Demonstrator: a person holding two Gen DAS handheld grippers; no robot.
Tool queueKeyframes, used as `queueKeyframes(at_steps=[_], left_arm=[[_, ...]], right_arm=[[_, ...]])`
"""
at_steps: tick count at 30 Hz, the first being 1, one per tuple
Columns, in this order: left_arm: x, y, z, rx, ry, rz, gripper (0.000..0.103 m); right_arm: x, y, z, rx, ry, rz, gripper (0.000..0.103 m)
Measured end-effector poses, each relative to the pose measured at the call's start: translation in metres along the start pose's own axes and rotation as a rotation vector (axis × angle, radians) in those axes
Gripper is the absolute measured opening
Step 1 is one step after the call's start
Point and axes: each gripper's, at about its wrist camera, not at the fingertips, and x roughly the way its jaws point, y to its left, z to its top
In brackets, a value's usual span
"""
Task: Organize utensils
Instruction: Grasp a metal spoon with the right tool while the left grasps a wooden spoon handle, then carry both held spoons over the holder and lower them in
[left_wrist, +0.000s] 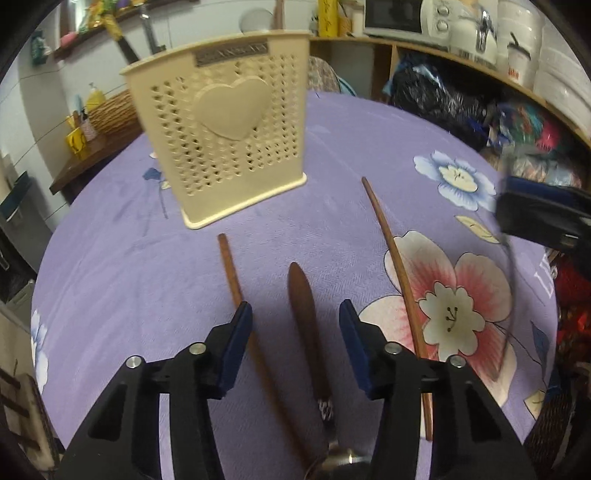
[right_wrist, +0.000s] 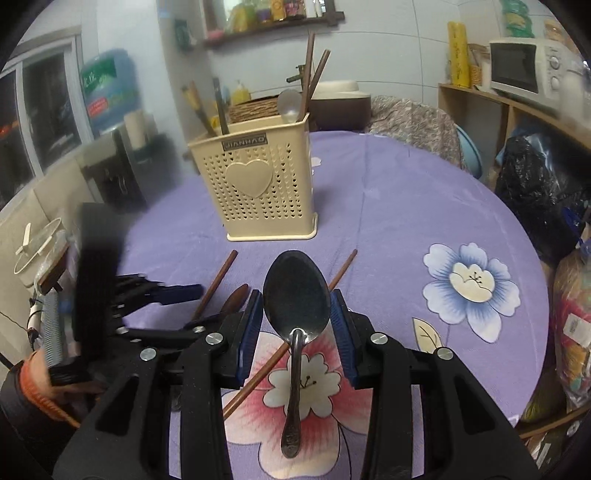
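A cream perforated utensil holder stands on the purple flowered tablecloth; chopsticks, a spoon and dark handles stick out of it. My right gripper is shut on a metal spoon. Its pads press both sides of the bowl, and the handle hangs toward the camera above the cloth. My left gripper is open, its fingers either side of a wooden-handled utensil lying on the cloth, pads clear of it. One chopstick lies left of that utensil and another chopstick to its right.
The right gripper's blurred housing shows at the right edge of the left wrist view. In the right wrist view the left gripper and a hand sit low on the left. Shelves with a microwave and bags ring the round table's far side.
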Motion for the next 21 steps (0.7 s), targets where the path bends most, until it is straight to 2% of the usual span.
queueKeyframes(at_steps=[3,5,8,10,15,17,21], left_arm=[[0.017,0.001,0.007,0.001,0.054,0.01,0.043],[0.02,0.001,0.01,-0.005,0.056,0.0,0.04],[0.023,0.0,0.014,-0.006,0.067,-0.002,0.03],[0.024,-0.003,0.015,0.003,0.072,-0.003,0.018],[0.023,-0.005,0.017,-0.006,0.072,-0.009,0.017],[0.016,-0.001,0.018,-0.021,0.046,-0.012,0.017],[-0.024,0.008,0.022,-0.073,-0.065,-0.05,0.017]], right_arm=[[-0.012,-0.002,-0.002,0.009,-0.021,-0.005,0.038],[-0.018,-0.005,-0.003,0.014,-0.031,-0.006,0.038],[-0.024,-0.008,-0.005,0.021,-0.037,-0.011,0.038],[-0.025,-0.01,-0.006,0.028,-0.041,-0.009,0.038],[-0.026,-0.011,-0.008,0.033,-0.039,-0.009,0.038],[-0.026,-0.01,-0.009,0.035,-0.039,-0.01,0.038],[-0.027,-0.014,-0.01,0.049,-0.041,-0.006,0.038]])
